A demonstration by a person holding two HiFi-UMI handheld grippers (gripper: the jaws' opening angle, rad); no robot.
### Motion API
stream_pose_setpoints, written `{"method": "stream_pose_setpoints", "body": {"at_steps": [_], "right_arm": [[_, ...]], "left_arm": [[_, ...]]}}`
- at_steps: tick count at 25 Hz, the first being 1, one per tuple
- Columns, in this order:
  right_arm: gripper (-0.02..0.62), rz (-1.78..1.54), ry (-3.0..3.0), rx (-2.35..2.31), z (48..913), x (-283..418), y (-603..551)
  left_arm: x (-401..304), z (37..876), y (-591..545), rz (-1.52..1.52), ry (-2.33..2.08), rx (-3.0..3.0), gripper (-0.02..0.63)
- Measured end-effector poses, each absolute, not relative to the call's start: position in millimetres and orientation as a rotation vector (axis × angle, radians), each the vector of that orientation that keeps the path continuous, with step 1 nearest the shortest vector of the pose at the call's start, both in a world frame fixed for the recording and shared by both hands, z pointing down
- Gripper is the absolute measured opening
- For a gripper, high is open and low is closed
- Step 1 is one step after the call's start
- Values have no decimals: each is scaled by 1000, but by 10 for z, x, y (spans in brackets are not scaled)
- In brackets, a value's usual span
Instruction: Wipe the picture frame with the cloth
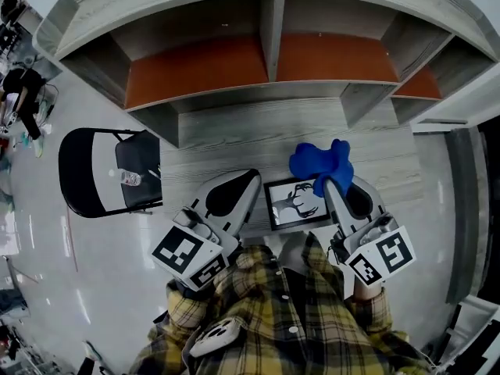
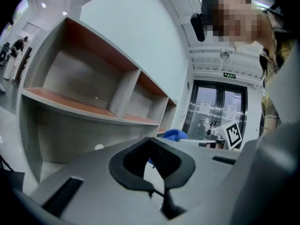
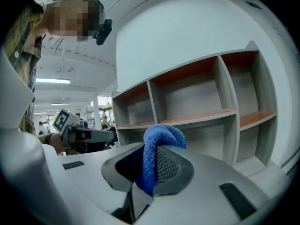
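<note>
A: The right gripper [image 1: 331, 184] in the head view is pinching the blue cloth [image 1: 320, 161]. The cloth is bunched up at its tip.
B: Where is the picture frame [image 1: 295, 202]?
A: It lies face up on the table [image 1: 226, 135], close to the near edge, between the two grippers. The cloth hangs by the frame's far right corner. I can't tell if it touches.
B: And the left gripper [image 1: 248, 181]?
A: It sits just beside the frame's left side.
B: Now the left gripper view.
A: There the left gripper [image 2: 152, 165] has its jaws together with nothing between them. Past it you can see a bit of the cloth [image 2: 174, 135] and the big shelf [image 2: 84, 107].
B: And the right gripper view?
A: The right gripper [image 3: 150, 170] is squeezed closed on the cloth [image 3: 161, 137]. The cloth folds over and pokes out on top. The frame does not show in this view.
B: So how much of the job is done?
A: The cloth is in the gripper and right by the frame, so that part is done. I think the rubbing is what is left. The pictures don't show whether any of the frame has been wiped.
</note>
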State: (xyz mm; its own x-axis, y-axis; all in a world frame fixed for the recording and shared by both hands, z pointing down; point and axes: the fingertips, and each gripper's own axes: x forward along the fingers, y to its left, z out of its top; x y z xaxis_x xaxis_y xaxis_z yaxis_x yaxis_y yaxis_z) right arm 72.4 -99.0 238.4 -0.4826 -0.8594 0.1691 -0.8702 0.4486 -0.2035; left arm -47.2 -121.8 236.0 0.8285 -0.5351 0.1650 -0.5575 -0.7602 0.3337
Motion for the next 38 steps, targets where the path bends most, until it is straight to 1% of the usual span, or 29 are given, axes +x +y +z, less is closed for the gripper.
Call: {"method": "stream_pose_setpoints", "body": {"at_steps": [6,15,25,27,29,30,34,38], "right_arm": [[54,510,-2511,1687,2624,795,-1009],[54,596,-2442,1652,2907,847,-1016],[54,699,-2428,1596,3269,917,-933],[54,725,-2417,1599,3340,990,-894],[54,741,-2409,1603,3379,1102,-864],[54,750,-2405,1607,3395,1151,-853],[54,793,-2381,1631,3521,1165,-839],[54,818,-2361,1649,3626,1184,-834]], "left_arm": [[-464,2816,-1335,229,-699,2591,5],[-335,3482,-1198,340,-609,2454,5],[-338,4444,-1095,522,-643,2265,9],[-282,4610,-1051,560,-642,2235,24],[-177,4750,-1009,595,-632,2205,76],[-135,4823,-987,612,-625,2190,90],[-154,5186,-913,677,-589,2128,124],[-180,5408,-889,734,-572,2083,129]]}}
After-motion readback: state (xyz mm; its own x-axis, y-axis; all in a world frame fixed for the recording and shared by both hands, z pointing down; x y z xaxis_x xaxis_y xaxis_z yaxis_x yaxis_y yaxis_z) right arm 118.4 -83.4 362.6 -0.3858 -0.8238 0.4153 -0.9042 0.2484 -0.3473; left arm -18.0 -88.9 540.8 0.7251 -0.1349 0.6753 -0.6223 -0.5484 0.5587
